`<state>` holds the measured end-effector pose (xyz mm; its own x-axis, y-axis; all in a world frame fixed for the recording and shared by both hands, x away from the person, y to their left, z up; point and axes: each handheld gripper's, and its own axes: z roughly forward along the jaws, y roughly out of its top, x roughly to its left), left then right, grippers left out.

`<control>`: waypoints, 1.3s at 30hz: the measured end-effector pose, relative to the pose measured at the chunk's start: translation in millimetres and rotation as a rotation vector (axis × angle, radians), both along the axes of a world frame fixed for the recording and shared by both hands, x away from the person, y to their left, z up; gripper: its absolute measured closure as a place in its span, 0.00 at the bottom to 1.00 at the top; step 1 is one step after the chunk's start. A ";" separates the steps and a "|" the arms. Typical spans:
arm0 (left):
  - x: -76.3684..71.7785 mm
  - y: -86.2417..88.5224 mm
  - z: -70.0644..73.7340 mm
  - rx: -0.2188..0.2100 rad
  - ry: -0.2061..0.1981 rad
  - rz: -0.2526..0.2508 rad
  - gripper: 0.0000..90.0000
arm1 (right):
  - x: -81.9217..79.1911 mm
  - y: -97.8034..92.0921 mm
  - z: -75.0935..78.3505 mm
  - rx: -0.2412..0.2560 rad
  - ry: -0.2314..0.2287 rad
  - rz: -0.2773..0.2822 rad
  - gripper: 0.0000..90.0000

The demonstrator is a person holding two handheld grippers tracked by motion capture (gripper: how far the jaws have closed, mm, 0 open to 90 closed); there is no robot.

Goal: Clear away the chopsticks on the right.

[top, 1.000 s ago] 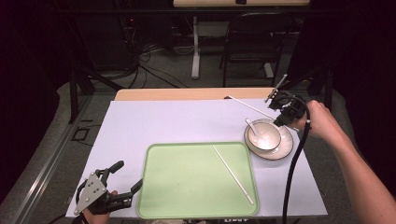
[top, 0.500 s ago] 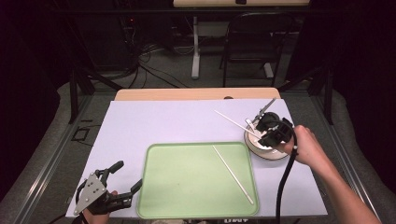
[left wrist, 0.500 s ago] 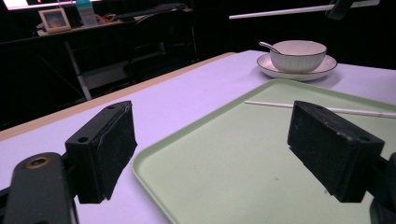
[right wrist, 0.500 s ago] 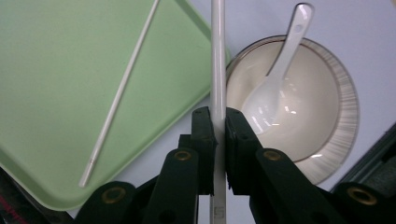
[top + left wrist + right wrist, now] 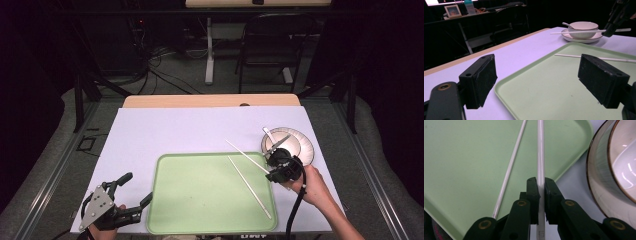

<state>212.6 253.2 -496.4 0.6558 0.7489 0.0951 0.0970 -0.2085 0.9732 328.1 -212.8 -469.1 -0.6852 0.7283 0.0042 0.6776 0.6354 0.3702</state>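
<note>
My right gripper is shut on one white chopstick near its end, at the right edge of the green tray. That chopstick reaches out over the tray's right corner. A second chopstick lies flat on the tray, close beside the held one. My left gripper stands open off the tray's near left corner, and nothing is between its jaws.
A white bowl with a spoon in it sits on a plate just right of the tray, close behind my right gripper. A lilac mat covers the table. A chair stands beyond the far edge.
My right gripper has carried the chopstick from the bowl's far right side down and left to the tray's right edge. The left gripper has not moved.
</note>
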 end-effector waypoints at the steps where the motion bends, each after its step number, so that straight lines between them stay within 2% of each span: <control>1: 0.1 -0.3 -0.2 0.000 0.002 0.002 0.17 | -1.1 0.7 -3.3 0.003 0.002 -0.009 0.93; 2: 0.2 -0.1 -0.3 0.005 0.003 0.001 0.17 | -2.2 0.9 -5.4 0.025 0.006 -0.020 0.93; 3: -0.1 -0.1 -0.4 0.001 0.004 0.003 0.17 | -4.2 2.1 -9.4 0.025 0.025 -0.026 0.93; 8: -0.6 0.0 0.0 0.002 0.001 -0.001 0.17 | -13.5 6.5 -23.5 0.013 0.050 -0.062 0.93; 9: -0.7 -0.1 0.0 0.000 0.001 -0.001 0.17 | -15.1 6.8 -25.3 -0.015 0.077 -0.064 0.93; 10: -0.8 0.1 0.1 0.001 0.000 -0.001 0.17 | -17.6 7.9 -31.0 0.014 0.071 -0.083 0.93; 12: -0.6 0.3 0.1 0.001 0.000 0.002 0.17 | -20.1 9.2 -36.8 0.011 0.085 -0.102 0.93; 13: -0.7 0.2 0.1 0.001 0.000 0.000 0.17 | -20.9 8.1 -39.0 -0.015 0.097 -0.105 0.93; 15: -0.8 0.0 0.2 0.000 -0.001 -0.002 0.17 | -23.6 8.9 -47.2 0.006 0.087 -0.134 0.93; 16: -0.7 -0.1 0.1 0.000 -0.001 -0.003 0.17 | -23.3 8.8 -45.3 -0.027 0.115 -0.134 0.93; 17: -0.6 -0.2 0.1 0.001 0.000 -0.002 0.17 | -24.5 10.1 -52.0 0.007 0.070 -0.150 0.93; 18: -0.7 -0.3 0.1 0.000 0.000 -0.001 0.17 | -24.4 10.2 -51.0 -0.002 0.091 -0.153 0.93; 19: -0.9 -0.2 0.2 -0.001 0.000 -0.003 0.17 | -24.2 10.4 -52.7 0.013 0.087 -0.176 0.93; 20: -1.0 -0.1 0.2 -0.001 -0.002 -0.002 0.17 | -24.1 12.1 -53.1 0.005 0.102 -0.190 0.93; 23: -0.5 -0.4 0.0 0.000 0.001 -0.001 0.17 | -21.8 16.1 -55.4 0.014 0.094 -0.199 0.93; 24: -0.5 -0.6 0.0 0.001 0.000 -0.003 0.17 | -20.2 16.1 -54.9 0.008 0.109 -0.187 0.93; 25: -0.4 -0.8 0.0 0.000 -0.002 -0.003 0.17 | -20.4 17.9 -59.5 0.048 0.079 -0.194 0.93; 26: -0.5 -0.7 0.0 0.000 0.000 -0.002 0.17 | -20.3 19.1 -59.3 0.047 0.078 -0.194 0.92; 27: -0.5 -0.6 0.0 0.000 -0.001 -0.002 0.17 | -19.8 20.7 -54.8 -0.004 0.114 -0.188 0.92; 32: -0.7 -1.0 0.1 0.004 -0.001 -0.004 0.17 | -21.4 26.1 -60.6 0.074 0.060 -0.211 0.91; 35: -0.6 -0.6 0.1 0.002 -0.004 -0.004 0.17 | -20.8 25.5 -57.2 0.041 0.089 -0.202 0.86; 36: -0.8 -0.4 0.2 0.001 -0.003 -0.002 0.17 | -21.4 25.5 -59.0 0.064 0.074 -0.204 0.85; 39: -1.0 -0.3 0.4 0.002 -0.004 -0.003 0.17 | -22.1 25.7 -58.3 0.054 0.074 -0.192 0.79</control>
<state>211.6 252.9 -496.0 0.6579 0.7466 0.0986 0.0929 -0.2103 0.9732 306.0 -187.1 -527.4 -0.5303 0.8428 0.0920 0.8110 0.4726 0.3450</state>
